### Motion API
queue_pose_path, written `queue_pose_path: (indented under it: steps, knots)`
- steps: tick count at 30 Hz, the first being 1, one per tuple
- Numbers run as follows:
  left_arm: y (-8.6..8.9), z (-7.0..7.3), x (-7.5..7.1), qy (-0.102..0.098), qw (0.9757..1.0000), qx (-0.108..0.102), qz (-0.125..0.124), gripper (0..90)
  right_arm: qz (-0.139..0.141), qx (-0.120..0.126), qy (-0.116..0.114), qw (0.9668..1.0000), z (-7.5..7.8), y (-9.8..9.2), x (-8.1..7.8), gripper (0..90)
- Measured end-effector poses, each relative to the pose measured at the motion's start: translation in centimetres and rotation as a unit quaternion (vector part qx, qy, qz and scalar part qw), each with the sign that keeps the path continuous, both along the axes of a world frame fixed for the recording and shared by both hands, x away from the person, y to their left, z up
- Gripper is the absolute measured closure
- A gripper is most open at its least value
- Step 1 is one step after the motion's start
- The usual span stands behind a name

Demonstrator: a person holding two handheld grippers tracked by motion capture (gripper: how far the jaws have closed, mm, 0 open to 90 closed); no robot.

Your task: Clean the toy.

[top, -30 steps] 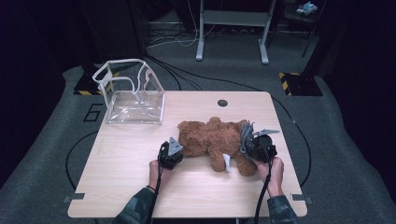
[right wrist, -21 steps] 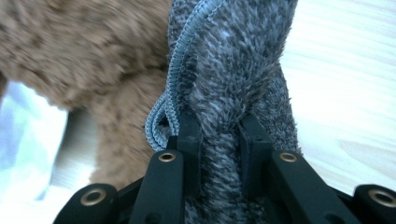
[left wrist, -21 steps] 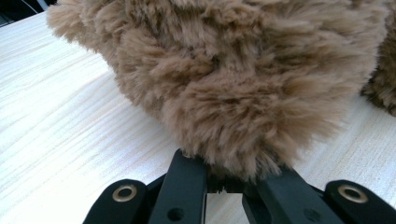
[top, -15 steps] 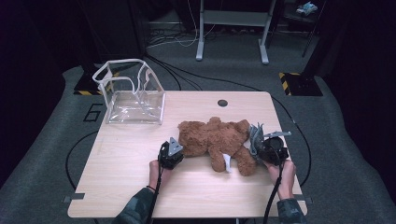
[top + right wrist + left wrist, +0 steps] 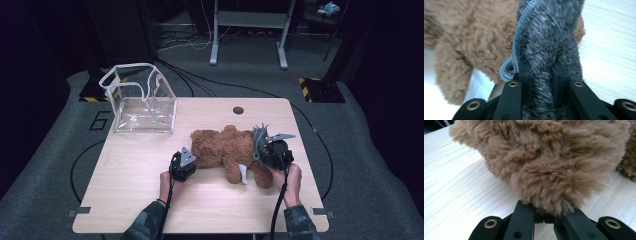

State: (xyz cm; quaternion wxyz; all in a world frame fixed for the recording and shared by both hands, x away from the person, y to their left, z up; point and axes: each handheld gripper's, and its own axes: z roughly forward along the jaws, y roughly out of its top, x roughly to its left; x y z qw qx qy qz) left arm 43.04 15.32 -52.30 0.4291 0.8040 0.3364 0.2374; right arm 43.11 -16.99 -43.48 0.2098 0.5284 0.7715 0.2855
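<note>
A brown teddy bear (image 5: 225, 150) lies on the wooden table (image 5: 150, 200). My left gripper (image 5: 193, 160) is at the bear's left end, shut on a tuft of its fur (image 5: 544, 157); in the left gripper view the left gripper (image 5: 545, 216) has both jaws buried in the pile. At the bear's right end my right gripper (image 5: 261, 146) is shut on a grey knitted cloth (image 5: 260, 135). In the right gripper view the grey cloth (image 5: 549, 37) with its corded edge is pinched in the right gripper (image 5: 541, 72), with the bear (image 5: 474, 37) behind it. A white tag (image 5: 242, 172) sticks out under the bear.
A clear plastic bag (image 5: 142, 102) with white trim stands open at the table's back left. A small black round hole (image 5: 238, 110) sits near the far edge. Cables trail from both grippers toward the person's forearms at the near edge.
The right gripper swung a little to the right, then came back left and slightly up, with the grey cloth still in it. The left gripper and the bear's left end stayed put.
</note>
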Motion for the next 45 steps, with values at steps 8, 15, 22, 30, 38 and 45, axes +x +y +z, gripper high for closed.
queue_pose_path:
  steps: [8, 15, 22, 30, 38, 45]
  knots:
    - [0.0, 0.0, 0.0, 0.0, 1.0, 0.003, -0.002, 88.6, -0.031, -0.018, 0.032, 0.9988, -2.6, -2.6, 0.3, 74.2]
    - [-0.1, 0.0, 0.0, 0.0, 1.0, 0.002, -0.003, 88.6, -0.051, -0.044, 0.042, 0.9969, -2.2, -3.7, -0.4, 74.1]
    - [0.0, 0.0, 0.0, 0.0, 1.0, 0.004, -0.004, 88.6, -0.012, 0.01, -0.011, 0.9998, 1.2, -2.3, -1.7, 73.6]
    - [0.0, 0.0, 0.0, 0.001, 1.0, 0.001, -0.005, 88.5, 0.02, -0.007, -0.005, 0.9998, -0.2, 1.0, -0.6, 73.3]
    - [-0.1, 0.0, 0.0, 0.0, 1.0, 0.005, -0.006, 88.4, 0.019, -0.025, 0.028, 0.9991, -1.3, -1.1, -2.5, 73.5]
    - [-0.1, 0.0, 0.0, 0.0, 1.0, 0.005, -0.005, 88.4, 0.006, -0.037, 0.028, 0.9989, -1.4, -2.6, -4.5, 73.4]
